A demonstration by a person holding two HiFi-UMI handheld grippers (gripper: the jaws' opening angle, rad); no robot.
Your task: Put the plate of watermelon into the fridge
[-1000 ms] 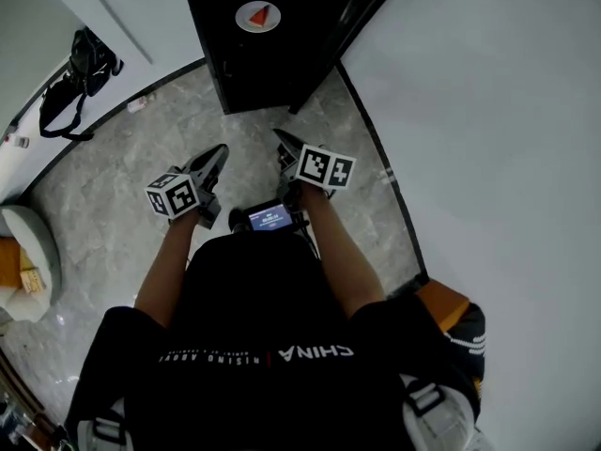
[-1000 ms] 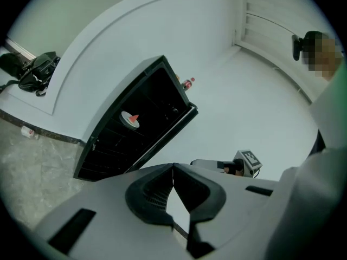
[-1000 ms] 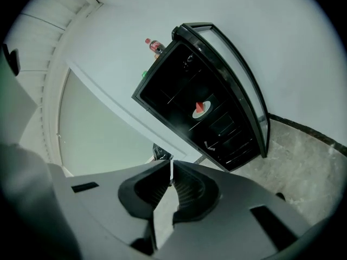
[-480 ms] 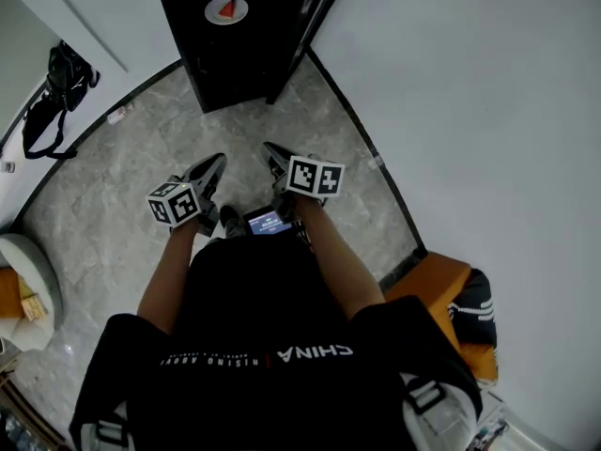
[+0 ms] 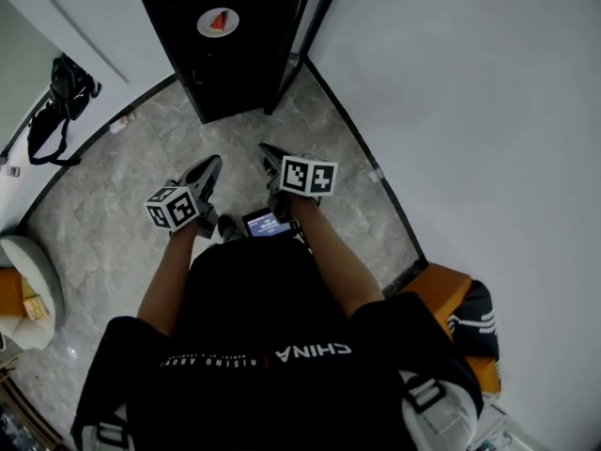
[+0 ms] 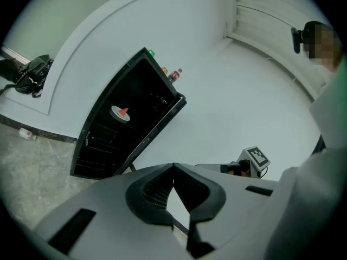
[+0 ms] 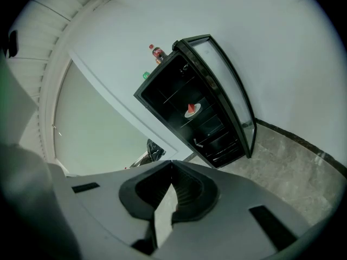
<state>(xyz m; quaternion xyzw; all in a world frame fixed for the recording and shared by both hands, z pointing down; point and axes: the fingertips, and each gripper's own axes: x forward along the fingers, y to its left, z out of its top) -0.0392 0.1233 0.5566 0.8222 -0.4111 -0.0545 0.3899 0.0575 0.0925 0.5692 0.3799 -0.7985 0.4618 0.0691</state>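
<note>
A white plate with a red watermelon slice rests on a shelf inside the black fridge, whose glass door stands open to the right. The same plate shows in both gripper views, far ahead. My left gripper and right gripper hang low by my waist, well short of the fridge. Both are shut with nothing between their jaws. The left gripper and right gripper have their tips touching.
A black bag lies at the left by the wall, with a small bottle on the grey stone floor. A white round seat is lower left, an orange object lower right. Bottles stand on the fridge top.
The fridge has shifted left in the head view as my head turned. Both grippers stay shut and near my waist, drifting slightly left.
</note>
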